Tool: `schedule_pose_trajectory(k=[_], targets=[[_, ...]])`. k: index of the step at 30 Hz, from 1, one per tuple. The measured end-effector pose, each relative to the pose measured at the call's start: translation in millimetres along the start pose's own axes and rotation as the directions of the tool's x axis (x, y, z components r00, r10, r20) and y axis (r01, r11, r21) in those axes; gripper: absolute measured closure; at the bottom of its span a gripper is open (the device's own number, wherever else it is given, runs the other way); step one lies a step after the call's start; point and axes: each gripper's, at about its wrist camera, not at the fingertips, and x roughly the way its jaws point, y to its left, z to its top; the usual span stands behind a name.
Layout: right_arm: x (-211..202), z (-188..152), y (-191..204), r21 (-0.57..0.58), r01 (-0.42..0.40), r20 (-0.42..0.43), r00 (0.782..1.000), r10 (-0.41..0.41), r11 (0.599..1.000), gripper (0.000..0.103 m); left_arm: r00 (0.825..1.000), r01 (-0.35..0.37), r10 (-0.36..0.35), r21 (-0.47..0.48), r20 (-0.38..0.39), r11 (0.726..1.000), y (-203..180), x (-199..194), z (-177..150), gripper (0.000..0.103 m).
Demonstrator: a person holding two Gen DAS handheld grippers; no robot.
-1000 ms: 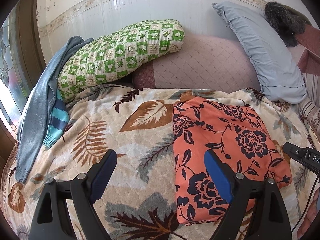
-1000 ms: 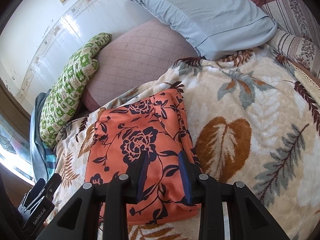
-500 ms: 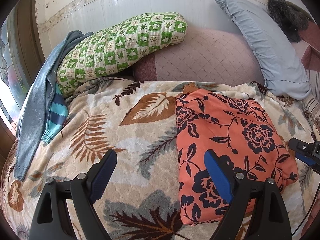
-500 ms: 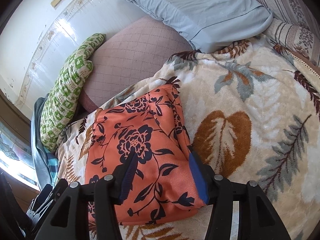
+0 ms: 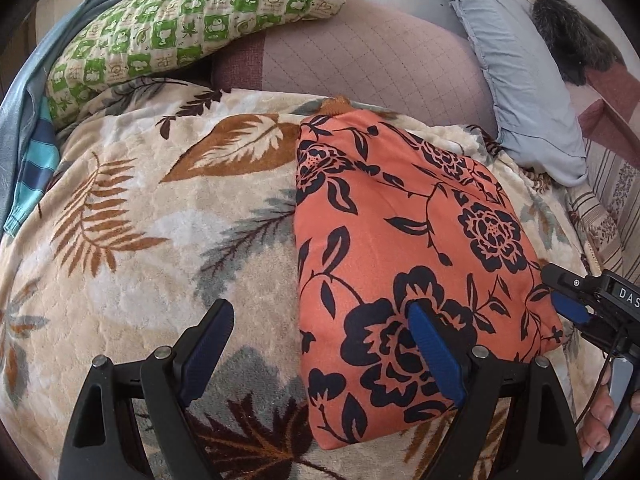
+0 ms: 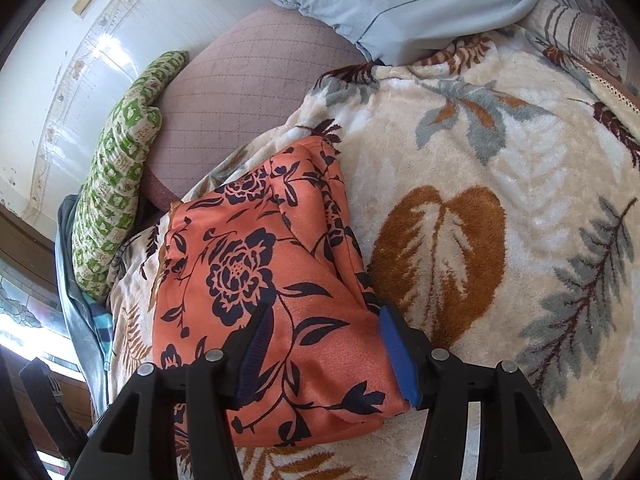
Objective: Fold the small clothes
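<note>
A folded orange garment with dark flowers lies on the leaf-patterned blanket; it also shows in the right wrist view. My left gripper is open over the garment's near left edge, its right finger above the cloth and its left finger over the blanket. My right gripper is open, its jaws straddling the garment's near right corner without pinching it. The right gripper's tip shows at the garment's right edge in the left wrist view.
A green checked pillow, a mauve quilted cushion and a light blue pillow lean on the wall behind. A grey-blue garment with a striped cuff hangs at the far left. The blanket stretches right of the garment.
My right gripper opened from a narrow gap on the garment's near corner to wide open. Both cameras moved in closer to the garment. The garment lies still.
</note>
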Motion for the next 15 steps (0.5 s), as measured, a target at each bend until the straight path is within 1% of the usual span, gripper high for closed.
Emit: schedule_pose_trajectory(k=[3,5,7,9,11,13,15], targets=[[-2.1,4.7,-11.5,0.032,-0.025,0.027,0.999,0.024,0.999,0.044,0.997,0.080,-0.079,-0.031,0.007,0.996,2.3,2.5,4.0,0.014],[0.5,10.5,-20.3,0.055,-0.054,0.026,0.998,0.052,0.997,0.041,0.993,0.120,-0.120,-0.050,0.005,0.992,3.8,6.5,7.5,0.014],[7.4,14.8,-28.2,0.069,-0.084,-0.003,0.996,0.085,0.994,0.041,0.988,0.153,-0.154,-0.059,-0.012,0.986,4.7,13.7,9.7,0.014],[17.5,17.3,-36.3,0.099,-0.119,-0.050,0.991,0.124,0.988,0.041,0.982,0.180,-0.184,-0.074,-0.044,0.981,6.7,22.7,9.6,0.014],[26.8,17.8,-45.4,0.153,-0.176,-0.080,0.979,0.190,0.972,0.040,0.976,0.204,-0.210,-0.089,-0.063,0.975,8.9,29.5,8.2,0.014],[36.4,17.6,-50.5,0.203,-0.234,-0.104,0.960,0.259,0.951,0.038,0.970,0.223,-0.231,-0.099,-0.070,0.970,9.7,33.4,7.6,0.014],[45.6,15.6,-50.7,0.222,-0.262,-0.130,0.947,0.295,0.939,0.037,0.965,0.244,-0.252,-0.100,-0.075,0.965,8.3,35.7,7.7,0.014]])
